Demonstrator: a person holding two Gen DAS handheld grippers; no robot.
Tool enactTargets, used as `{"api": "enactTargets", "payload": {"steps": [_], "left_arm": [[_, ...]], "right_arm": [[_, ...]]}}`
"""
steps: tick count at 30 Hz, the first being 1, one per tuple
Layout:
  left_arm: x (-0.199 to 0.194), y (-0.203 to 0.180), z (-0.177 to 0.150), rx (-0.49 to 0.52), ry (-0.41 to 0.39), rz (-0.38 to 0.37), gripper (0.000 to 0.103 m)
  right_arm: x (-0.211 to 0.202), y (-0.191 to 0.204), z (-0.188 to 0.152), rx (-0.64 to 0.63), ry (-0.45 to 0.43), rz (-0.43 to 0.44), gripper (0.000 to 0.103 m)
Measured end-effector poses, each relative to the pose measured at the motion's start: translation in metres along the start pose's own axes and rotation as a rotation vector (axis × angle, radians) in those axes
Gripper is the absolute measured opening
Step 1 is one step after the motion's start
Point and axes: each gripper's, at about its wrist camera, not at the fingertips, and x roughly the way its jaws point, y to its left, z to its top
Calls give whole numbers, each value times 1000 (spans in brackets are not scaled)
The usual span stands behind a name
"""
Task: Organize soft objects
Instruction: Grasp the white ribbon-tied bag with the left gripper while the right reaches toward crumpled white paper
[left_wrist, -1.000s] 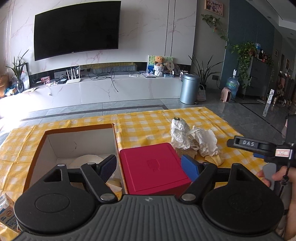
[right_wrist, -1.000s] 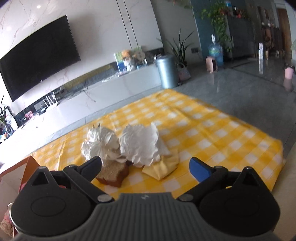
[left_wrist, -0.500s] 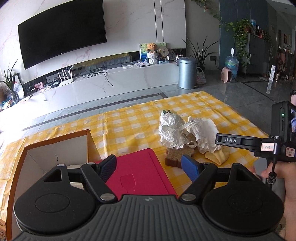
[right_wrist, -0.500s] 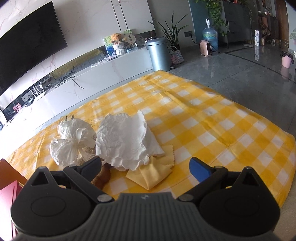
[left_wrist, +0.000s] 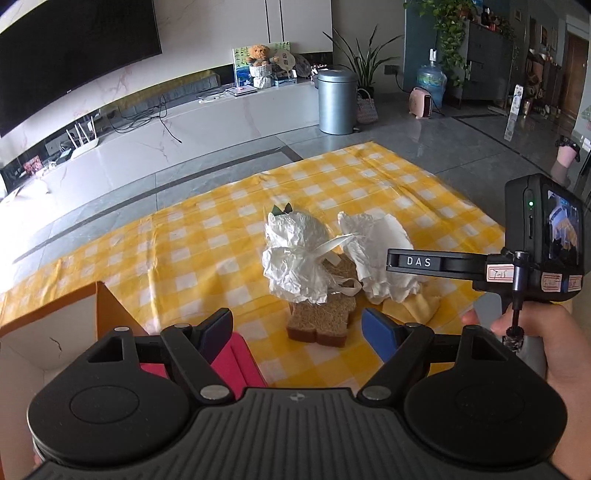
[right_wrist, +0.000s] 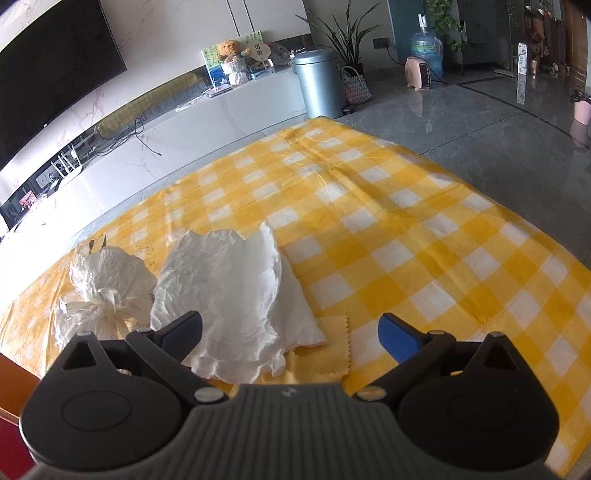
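From your left wrist view, your left hand-held gripper (left_wrist: 297, 328) hangs open and empty above the yellow checked cloth (left_wrist: 229, 236), facing a tied white plastic bag (left_wrist: 295, 258) that rests on a brown sponge (left_wrist: 321, 319); the bag looks light and crinkly, likely slippery, so pinch it at the knot. Your right hand (left_wrist: 532, 339) holds the other tool beside the pile. From your right wrist view, your right hand-held gripper (right_wrist: 291, 332) is also open, just over a crumpled white paper towel (right_wrist: 236, 299) lying on a yellow rag (right_wrist: 325, 358); it is limp, so gather a thick fold mid-sheet.
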Motion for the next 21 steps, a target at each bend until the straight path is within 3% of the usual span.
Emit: {"api": "enactTargets", "payload": {"steps": [7, 14, 17, 20, 21], "left_arm": [[40, -8, 27, 33, 34, 76, 93], [61, -6, 46, 28, 73, 74, 93], [69, -9, 50, 61, 79, 85, 93], [81, -14, 53, 96, 98, 92, 93], [85, -15, 54, 97, 99, 88, 93]], "right_arm": [[23, 2, 11, 4, 38, 36, 100], [28, 3, 11, -1, 48, 50, 100], [22, -6, 13, 62, 40, 97, 100], [22, -16, 14, 136, 44, 233, 99], [26, -17, 13, 154, 62, 240, 100]]}}
